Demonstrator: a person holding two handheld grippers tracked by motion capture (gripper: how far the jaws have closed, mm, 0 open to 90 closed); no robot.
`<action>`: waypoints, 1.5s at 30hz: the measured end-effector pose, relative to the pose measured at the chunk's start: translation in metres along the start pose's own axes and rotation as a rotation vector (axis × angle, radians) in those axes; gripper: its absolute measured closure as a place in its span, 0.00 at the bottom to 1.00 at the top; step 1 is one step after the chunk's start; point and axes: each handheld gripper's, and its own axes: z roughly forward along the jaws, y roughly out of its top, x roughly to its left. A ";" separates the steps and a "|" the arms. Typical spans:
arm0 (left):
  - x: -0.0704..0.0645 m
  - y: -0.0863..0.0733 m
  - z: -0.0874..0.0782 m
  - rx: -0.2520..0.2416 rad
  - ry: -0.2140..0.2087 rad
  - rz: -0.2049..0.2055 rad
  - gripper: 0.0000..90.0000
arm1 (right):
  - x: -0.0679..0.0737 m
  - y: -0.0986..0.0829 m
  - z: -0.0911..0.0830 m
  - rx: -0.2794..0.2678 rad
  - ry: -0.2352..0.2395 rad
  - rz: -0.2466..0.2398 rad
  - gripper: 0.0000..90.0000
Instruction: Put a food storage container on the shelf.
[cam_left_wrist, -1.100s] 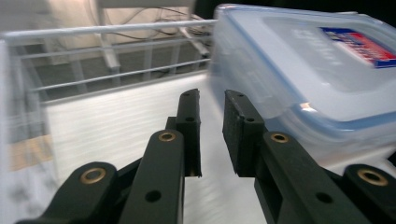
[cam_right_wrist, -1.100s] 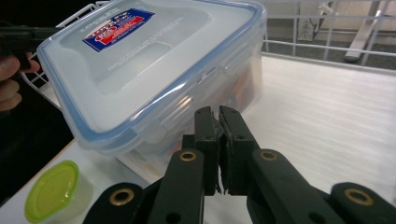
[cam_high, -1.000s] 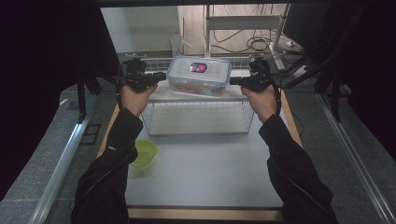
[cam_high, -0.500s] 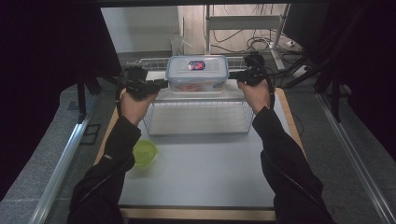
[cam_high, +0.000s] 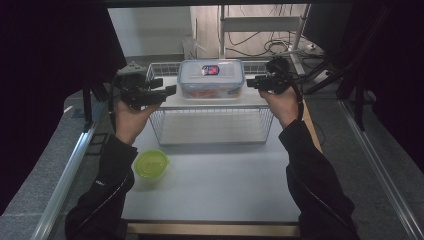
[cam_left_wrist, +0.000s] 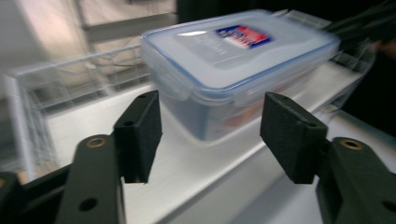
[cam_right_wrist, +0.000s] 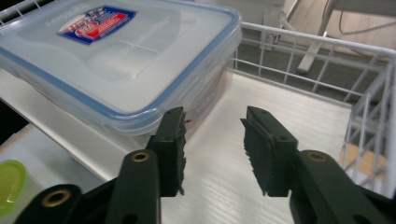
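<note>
- Two grippers flanked your lidded box on the wire rack.
- Left gripper: jaws spread, empty.
- Right gripper: jaws apart, empty.

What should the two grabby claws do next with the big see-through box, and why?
Probably pull both back a little and lower them. The box rests flat on the white shelf of the wire rack, lid on. The left gripper and right gripper both stand open beside its ends, touching nothing, so nothing seems left to hold.
</note>
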 end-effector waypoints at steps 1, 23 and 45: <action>0.000 0.000 0.000 0.000 0.000 0.000 0.40 | 0.000 0.000 0.000 0.000 0.000 0.000 0.65; 0.000 -0.076 -0.020 0.084 -0.061 0.000 0.24 | 0.022 -0.059 -0.012 -0.037 0.079 -0.110 0.37; 0.003 -0.158 -0.040 0.092 -0.015 -0.054 0.60 | 0.034 -0.126 -0.028 -0.039 0.099 -0.143 0.32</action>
